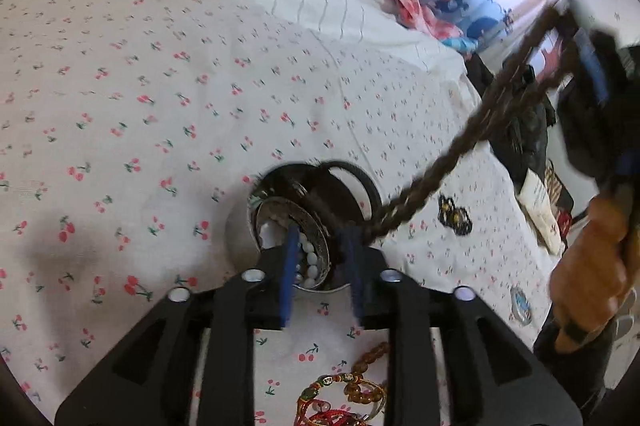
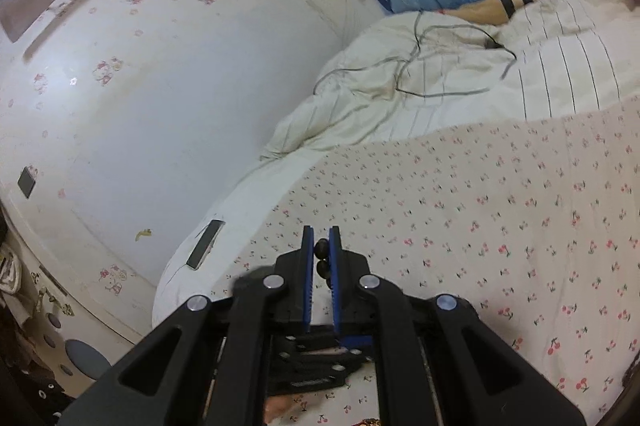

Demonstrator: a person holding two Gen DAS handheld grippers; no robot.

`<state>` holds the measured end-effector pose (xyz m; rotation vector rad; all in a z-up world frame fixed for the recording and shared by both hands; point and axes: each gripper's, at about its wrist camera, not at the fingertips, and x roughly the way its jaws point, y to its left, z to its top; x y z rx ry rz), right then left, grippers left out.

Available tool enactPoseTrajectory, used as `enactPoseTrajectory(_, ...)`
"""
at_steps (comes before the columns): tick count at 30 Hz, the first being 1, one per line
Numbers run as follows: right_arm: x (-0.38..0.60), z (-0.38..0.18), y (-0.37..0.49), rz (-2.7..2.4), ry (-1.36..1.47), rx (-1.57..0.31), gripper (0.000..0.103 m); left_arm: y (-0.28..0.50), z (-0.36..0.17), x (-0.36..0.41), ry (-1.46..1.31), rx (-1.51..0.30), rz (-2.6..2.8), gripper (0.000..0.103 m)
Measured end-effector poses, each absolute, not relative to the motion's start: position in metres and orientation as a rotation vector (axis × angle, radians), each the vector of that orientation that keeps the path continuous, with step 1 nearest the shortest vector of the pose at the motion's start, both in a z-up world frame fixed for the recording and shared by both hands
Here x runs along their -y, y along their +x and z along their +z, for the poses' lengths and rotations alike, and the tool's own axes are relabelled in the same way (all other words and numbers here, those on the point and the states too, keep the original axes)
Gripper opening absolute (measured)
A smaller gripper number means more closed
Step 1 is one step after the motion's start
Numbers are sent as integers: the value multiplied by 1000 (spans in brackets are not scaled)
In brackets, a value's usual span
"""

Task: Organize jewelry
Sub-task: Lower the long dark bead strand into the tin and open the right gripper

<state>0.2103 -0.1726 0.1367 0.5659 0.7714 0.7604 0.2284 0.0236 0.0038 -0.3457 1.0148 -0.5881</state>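
Note:
In the left wrist view a round metal bowl [image 1: 240, 234] sits on the cherry-print sheet [image 1: 160, 86], holding white beads [image 1: 308, 258], a silver bangle [image 1: 316, 226] and a black ring. My left gripper [image 1: 322, 246] is open, its fingers astride the bowl's near rim. A long dark brown bead necklace [image 1: 460, 146] stretches from the bowl up to my right gripper [image 1: 588, 58] at the right, blurred. In the right wrist view my right gripper [image 2: 321, 246] is shut on dark beads [image 2: 321, 258] of that necklace, held above the bed.
More bracelets, amber beads [image 1: 368, 382] and red cords [image 1: 320, 410], lie under my left gripper. A black-and-yellow brooch [image 1: 454, 216] and a round pendant [image 1: 520, 304] lie near the bed's right edge. A phone [image 2: 205, 244] lies by the wall. A crumpled quilt with cables [image 2: 420, 74] lies further back.

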Motion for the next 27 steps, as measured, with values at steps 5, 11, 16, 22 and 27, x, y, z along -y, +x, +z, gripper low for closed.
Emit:
enactPoseTrajectory(5, 160, 107, 215, 696, 501, -881, 8, 226, 20, -43, -379, -969, -544, 36)
enactPoseTrajectory(11, 119, 59, 215, 577, 241, -1037, 9, 220, 30, -46, -387, -959, -548, 43)
enactPoseTrajectory(16, 106, 42, 200, 494, 68, -1083, 50, 206, 39, -36, -306, -967, -577, 48)
enactPoseTrajectory(22, 140, 71, 142, 431, 64, -992, 71, 166, 42, -50, -208, -999, -586, 54)
enactPoseTrajectory(27, 157, 46, 88, 467, 40, -1093, 71, 141, 5, -42, -149, -1120, -594, 54)
